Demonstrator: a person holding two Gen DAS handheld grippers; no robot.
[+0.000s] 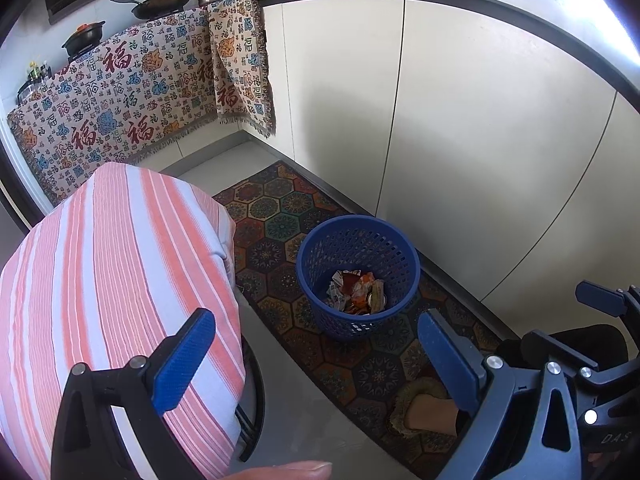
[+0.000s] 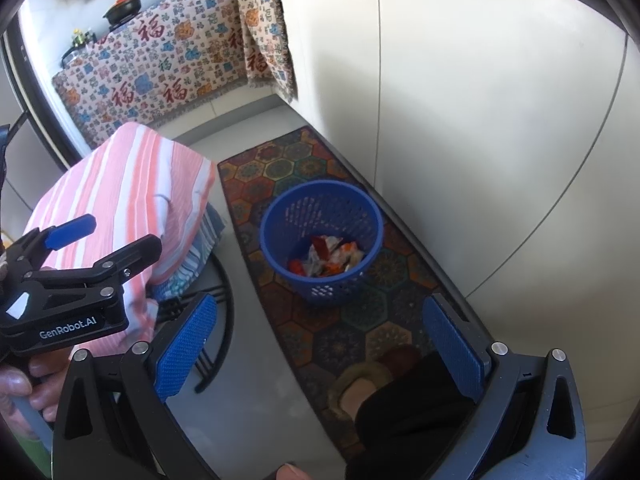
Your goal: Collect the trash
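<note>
I saw a blue perforated basket [image 1: 357,276] holding red, orange and white trash [image 1: 356,292], set on a rug [image 1: 280,224] of dark multicoloured hexagons. The draped cloth [image 1: 120,272] was pink-and-white striped (the counter cloth [image 1: 120,92] cream with red characters). Both grippers' pads [image 2: 186,346] were blue.

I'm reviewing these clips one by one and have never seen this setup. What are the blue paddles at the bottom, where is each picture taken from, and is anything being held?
There is no robot here: a person holds a hand-operated gripper in each hand. Each picture comes from a camera on one gripper, looking forward between its two blue-padded jaws. The left gripper and the right gripper are both open and hold nothing. Ahead, on a patterned floor mat, stands a blue mesh basket with crumpled wrappers inside. To the left is something draped in a pink striped cloth. Pans sit on the counter behind.
</note>
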